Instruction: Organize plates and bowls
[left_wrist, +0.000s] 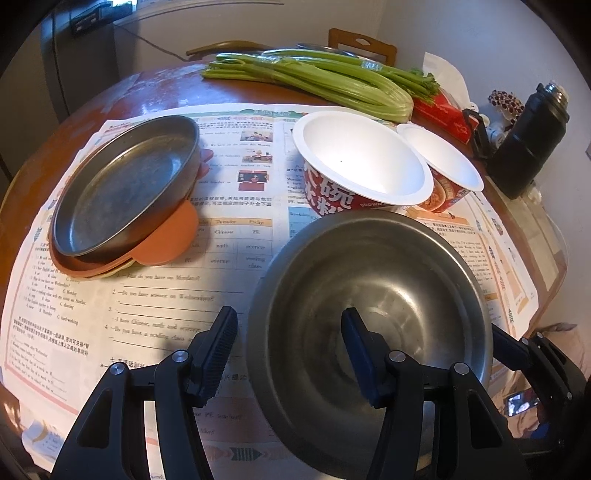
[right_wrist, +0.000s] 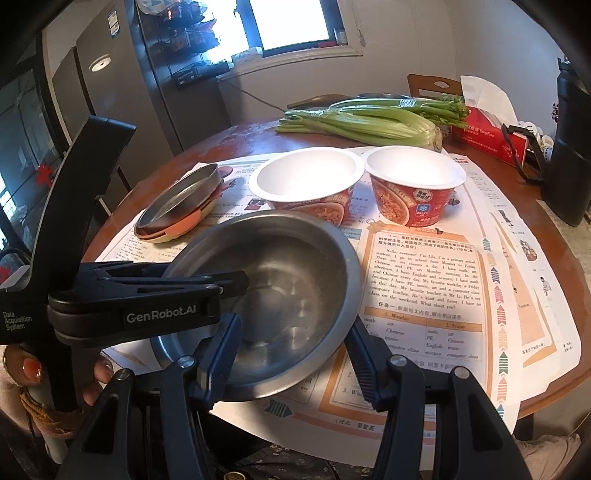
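Straddling the steel bowl's (left_wrist: 369, 280) rim with left gripper (left_wrist: 289, 325) and right gripper (right_wrist: 293, 328)
Spread wide on both sides, pinching nothing; parked on newspaper (right_wrist: 424, 277) near stacked plates (left_wrist: 122, 192).

My left wrist camera looks steeply down, close over the steel bowl (left_wrist: 369, 306). My right one faces it from the near edge. Both share the table (right_wrist: 517, 173).

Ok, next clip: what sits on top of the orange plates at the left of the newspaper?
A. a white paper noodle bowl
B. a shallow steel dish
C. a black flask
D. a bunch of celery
B: a shallow steel dish rests tilted on the stacked orange plates; the paper noodle bowls, celery and black flask lie elsewhere on the table.
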